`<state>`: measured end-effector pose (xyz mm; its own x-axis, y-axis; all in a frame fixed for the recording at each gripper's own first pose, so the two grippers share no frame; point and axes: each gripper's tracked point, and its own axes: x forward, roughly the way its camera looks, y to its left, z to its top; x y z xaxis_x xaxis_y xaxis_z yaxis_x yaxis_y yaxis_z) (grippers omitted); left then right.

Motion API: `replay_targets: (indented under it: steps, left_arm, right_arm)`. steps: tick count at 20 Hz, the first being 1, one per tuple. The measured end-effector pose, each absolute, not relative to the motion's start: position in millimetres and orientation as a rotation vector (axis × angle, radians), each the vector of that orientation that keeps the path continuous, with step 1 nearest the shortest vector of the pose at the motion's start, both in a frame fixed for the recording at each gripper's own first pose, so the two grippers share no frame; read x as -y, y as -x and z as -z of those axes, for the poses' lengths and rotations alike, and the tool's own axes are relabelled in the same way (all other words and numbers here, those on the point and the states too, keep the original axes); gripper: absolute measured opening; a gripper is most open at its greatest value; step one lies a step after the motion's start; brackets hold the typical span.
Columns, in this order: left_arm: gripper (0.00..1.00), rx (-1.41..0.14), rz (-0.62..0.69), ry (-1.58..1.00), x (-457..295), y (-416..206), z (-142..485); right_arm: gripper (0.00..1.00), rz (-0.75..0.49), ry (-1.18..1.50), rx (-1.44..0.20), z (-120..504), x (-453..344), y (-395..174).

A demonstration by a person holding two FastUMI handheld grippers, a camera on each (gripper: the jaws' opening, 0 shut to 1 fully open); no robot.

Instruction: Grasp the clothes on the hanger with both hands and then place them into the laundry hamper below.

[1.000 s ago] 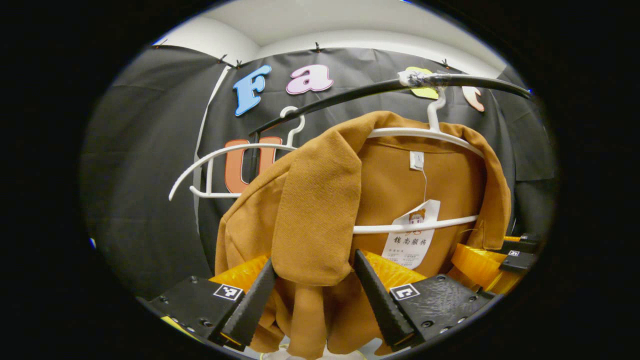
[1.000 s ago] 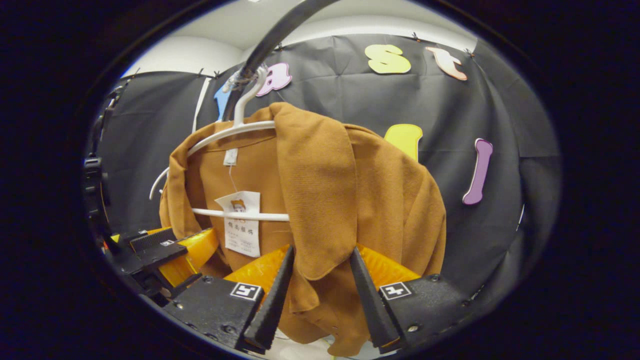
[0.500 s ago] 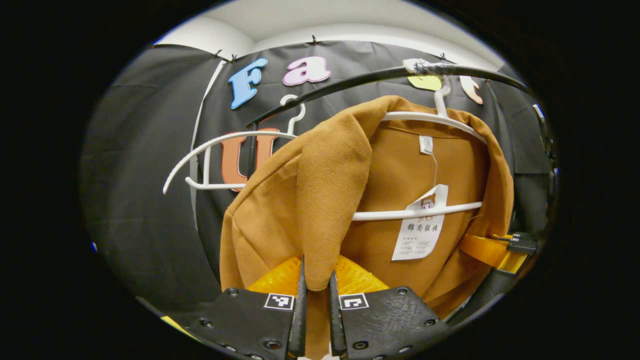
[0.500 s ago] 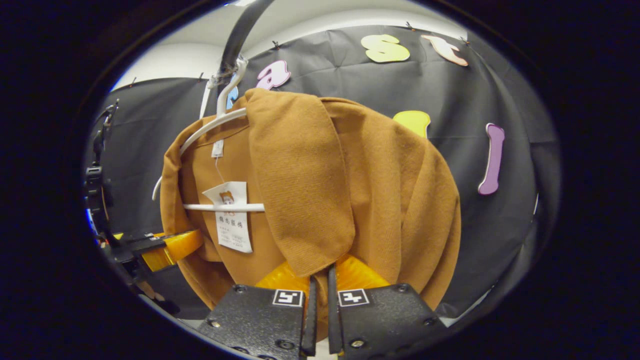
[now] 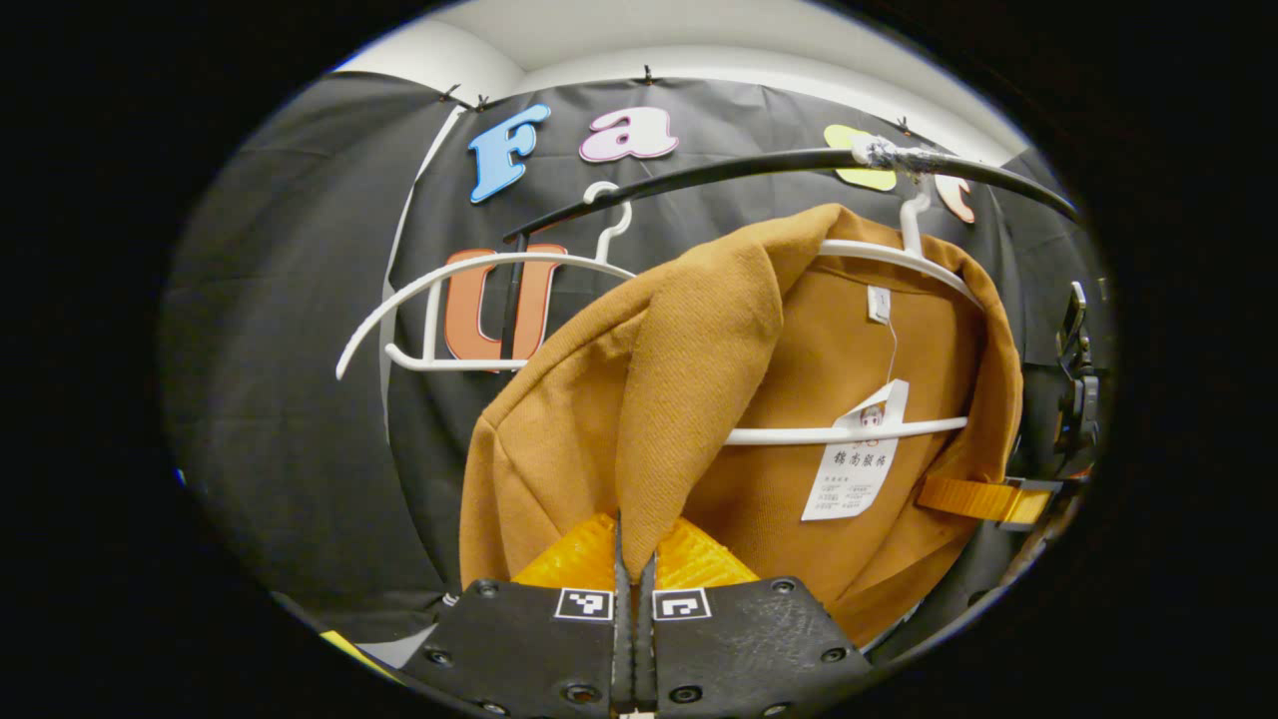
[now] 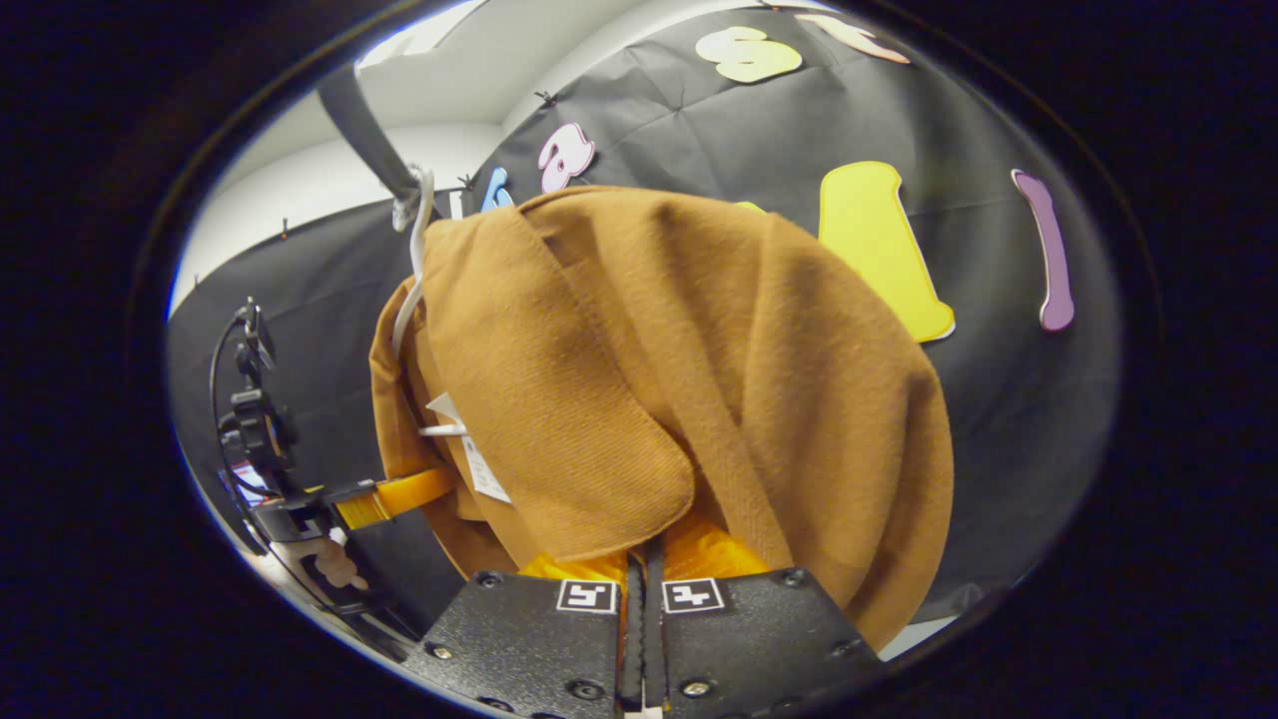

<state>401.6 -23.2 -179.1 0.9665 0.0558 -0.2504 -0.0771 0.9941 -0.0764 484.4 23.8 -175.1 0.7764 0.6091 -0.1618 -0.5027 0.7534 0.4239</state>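
Black booth cloth is seen behind a mustard-brown woven jacket [image 5: 799, 399] hung on a white plastic hanger [image 5: 904, 255]. Both left gripper [image 5: 633, 544] and right gripper [image 6: 644, 559] jaws are clamped on its lapels. Lifting it clear is likely called for next.

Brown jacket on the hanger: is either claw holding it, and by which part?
Both are. The left claw is shut on the brown jacket at one lapel's lower tip; the right claw pinches the other lapel's lower edge.
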Motion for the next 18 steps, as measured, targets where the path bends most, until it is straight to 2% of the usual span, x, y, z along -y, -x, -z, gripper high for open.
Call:
replay_targets:
  steps: [3,4,5,6,11,12,13,14,15,17,18]
  left_arm:
    - [0.00,-0.247,-0.040,0.104,20.2,-394.8,175.4]
    - [0.05,-0.246,-0.024,0.111,21.9,-393.8,173.0]
    - [0.05,-0.245,-0.014,0.115,23.2,-391.9,171.8]
    - [0.00,-0.242,-0.001,0.122,23.7,-389.4,171.6]
    - [0.00,-0.191,0.025,0.150,19.6,-384.0,142.9]
    - [0.05,-0.177,0.021,0.158,15.6,-383.7,136.1]
    - [0.05,-0.163,0.027,0.172,16.0,-383.2,128.1]
    - [0.00,-0.150,0.032,0.181,14.8,-382.2,119.9]
    - [0.00,-0.140,0.033,0.188,11.8,-381.5,114.0]
    - [0.00,-0.123,0.039,0.207,8.2,-383.9,102.2]
    - [0.05,-0.110,0.046,0.218,7.0,-384.6,95.5]
  right_arm:
    - [0.04,-0.774,-0.528,-0.290,158.4,-23.4,-470.8]
    - [0.04,-0.810,-0.584,-0.302,153.7,-23.6,-468.2]
    - [0.04,-0.814,-0.631,-0.295,149.1,-17.0,-473.7]
    - [0.04,-0.833,-0.678,-0.293,145.5,-16.3,-474.0]
    - [0.04,-0.959,-0.914,-0.253,117.9,-11.3,-462.2]
    - [0.04,-1.000,-0.947,-0.253,112.3,-11.5,-458.7]
    - [0.04,-1.072,-1.024,-0.234,100.0,-12.7,-451.0]
    - [0.03,-1.158,-1.084,-0.219,85.7,-14.3,-440.3]
    - [0.03,-1.198,-1.095,-0.195,71.6,-16.0,-433.2]
    - [0.04,-1.192,-1.092,-0.175,62.6,-7.1,-437.4]
    - [0.04,-1.193,-1.103,-0.170,57.6,-7.0,-437.1]
